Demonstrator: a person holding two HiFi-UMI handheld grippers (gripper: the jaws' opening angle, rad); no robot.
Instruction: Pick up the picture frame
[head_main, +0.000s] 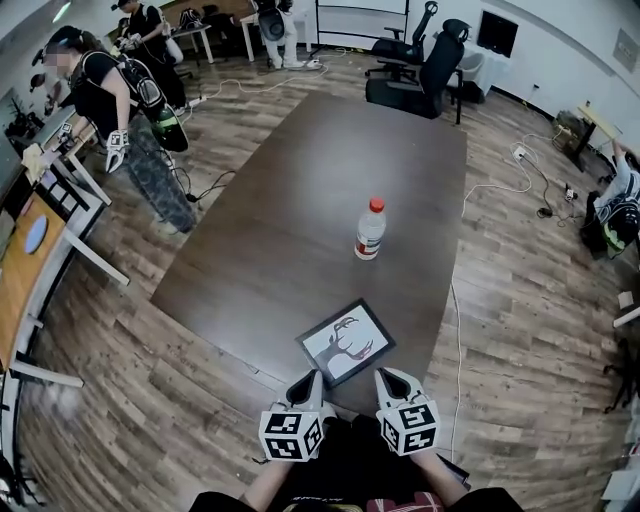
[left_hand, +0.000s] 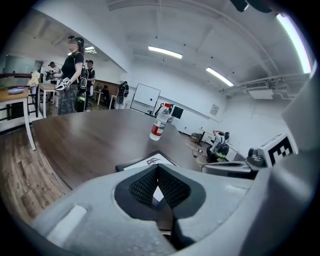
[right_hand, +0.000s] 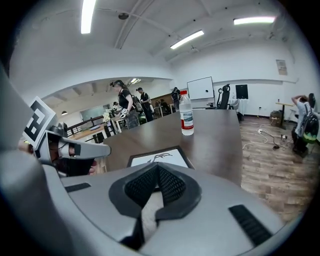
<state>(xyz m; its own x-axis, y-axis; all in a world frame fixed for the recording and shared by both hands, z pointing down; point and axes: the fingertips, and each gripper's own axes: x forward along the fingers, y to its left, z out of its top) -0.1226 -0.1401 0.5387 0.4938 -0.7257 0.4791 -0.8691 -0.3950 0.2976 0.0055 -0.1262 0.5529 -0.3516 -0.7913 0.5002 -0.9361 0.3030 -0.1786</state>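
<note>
Two closed grippers, one flat frame

Left gripper (head_main: 305, 383) and right gripper (head_main: 392, 380) both hover with jaws pressed together, nothing between them. They sit just short of the picture frame (head_main: 345, 342), which lies flat at the table's (head_main: 290, 180) near edge. Best bet: open one gripper wide first, then pinch the nearest rim, coming in low.

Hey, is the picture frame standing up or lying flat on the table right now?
Lying flat. The picture frame rests face up on the table near its front edge, with its whole front visible from above.
</note>
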